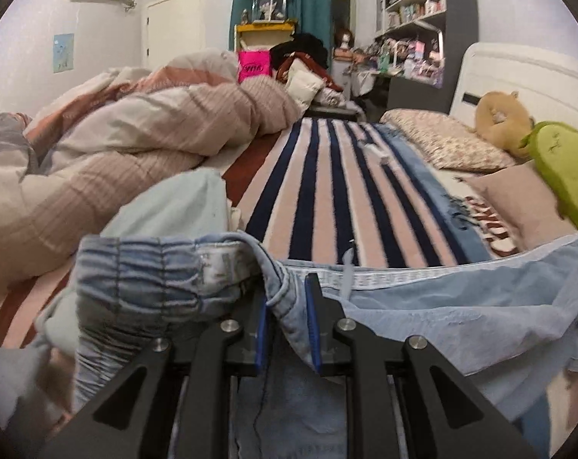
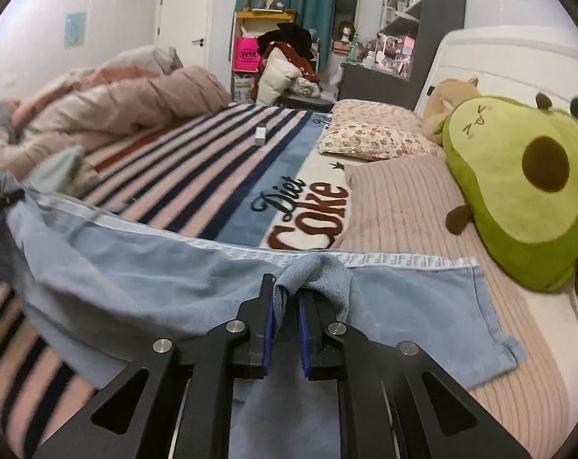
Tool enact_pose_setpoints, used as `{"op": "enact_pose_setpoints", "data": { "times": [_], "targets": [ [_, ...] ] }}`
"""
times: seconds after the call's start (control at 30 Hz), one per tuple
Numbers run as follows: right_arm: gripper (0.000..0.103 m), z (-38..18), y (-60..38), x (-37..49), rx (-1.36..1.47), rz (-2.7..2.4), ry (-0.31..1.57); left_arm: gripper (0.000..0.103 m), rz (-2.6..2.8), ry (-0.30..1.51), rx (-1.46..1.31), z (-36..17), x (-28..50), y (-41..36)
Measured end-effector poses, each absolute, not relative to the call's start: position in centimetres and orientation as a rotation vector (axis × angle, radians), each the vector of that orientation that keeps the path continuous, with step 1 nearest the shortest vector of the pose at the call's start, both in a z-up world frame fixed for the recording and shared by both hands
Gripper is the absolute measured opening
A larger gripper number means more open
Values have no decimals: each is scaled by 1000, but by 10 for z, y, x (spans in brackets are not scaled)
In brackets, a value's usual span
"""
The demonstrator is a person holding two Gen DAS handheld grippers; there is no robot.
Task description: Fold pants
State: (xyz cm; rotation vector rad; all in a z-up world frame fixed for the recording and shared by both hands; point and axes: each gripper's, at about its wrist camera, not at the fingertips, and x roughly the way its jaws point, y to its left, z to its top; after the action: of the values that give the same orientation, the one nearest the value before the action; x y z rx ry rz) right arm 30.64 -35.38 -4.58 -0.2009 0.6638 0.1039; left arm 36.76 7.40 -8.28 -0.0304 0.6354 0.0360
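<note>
Light blue denim pants (image 1: 422,317) lie stretched across the striped blanket (image 1: 327,199) on the bed. My left gripper (image 1: 288,294) is shut on the pants at the elastic waistband (image 1: 136,279), with a fold of denim between its blue pads. In the right wrist view the pants (image 2: 155,279) run from the far left to a leg hem (image 2: 491,325) at the right. My right gripper (image 2: 287,294) is shut on a bunched fold along the leg's upper edge. The cloth between the grippers hangs slightly slack.
A rumpled pink duvet (image 1: 117,145) is piled at the left. A green avocado plush (image 2: 526,191) and pillows (image 2: 369,130) lie at the right by the headboard. A small white object (image 2: 260,134) sits on the blanket. A pale garment (image 1: 182,202) lies beyond the waistband.
</note>
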Motion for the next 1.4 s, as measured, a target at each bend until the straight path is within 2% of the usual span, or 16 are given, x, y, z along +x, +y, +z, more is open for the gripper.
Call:
{"op": "enact_pose_setpoints", "data": {
  "times": [0.07,0.13,0.17,0.2,0.23,0.27,0.3,0.33,0.37,0.43,0.57,0.8,0.97,1.23,1.33,1.4],
  "targets": [
    [5,-54,-355,314,-191,103,682,16,51,643,-13,-93,381,72],
    [12,-61,-355,320,-203,104,700,18,66,665,-8,-103,394,70],
    [23,-65,-355,322,-209,114,717,20,70,678,-6,-106,397,69],
    [38,-67,-355,321,-203,135,734,31,68,694,1,-109,401,67],
    [45,-67,-356,316,-188,153,738,47,57,697,9,-109,401,65],
    [62,-66,-355,311,-183,155,730,55,40,683,21,-107,398,62],
    [76,-62,-356,301,-189,155,708,71,31,658,43,-102,393,60],
    [82,-58,-354,292,-205,149,687,83,37,636,74,-96,387,57],
    [86,-52,-352,278,-235,143,655,86,46,613,105,-89,380,55],
    [86,-47,-345,257,-275,159,637,86,25,575,125,-74,365,53],
    [86,-59,-334,221,-305,224,722,86,-4,621,124,-62,339,62],
    [86,-113,-321,200,-571,113,780,86,27,735,130,-95,311,82],
    [90,-137,-320,201,-672,60,817,86,21,733,141,-107,301,84],
    [86,-161,-313,194,-925,-108,767,86,24,719,157,-109,302,84],
    [62,-151,-317,190,-897,-129,742,86,23,718,153,-109,302,84],
    [28,-139,-322,188,-856,-139,725,86,21,716,149,-108,303,84]
  ]
}}
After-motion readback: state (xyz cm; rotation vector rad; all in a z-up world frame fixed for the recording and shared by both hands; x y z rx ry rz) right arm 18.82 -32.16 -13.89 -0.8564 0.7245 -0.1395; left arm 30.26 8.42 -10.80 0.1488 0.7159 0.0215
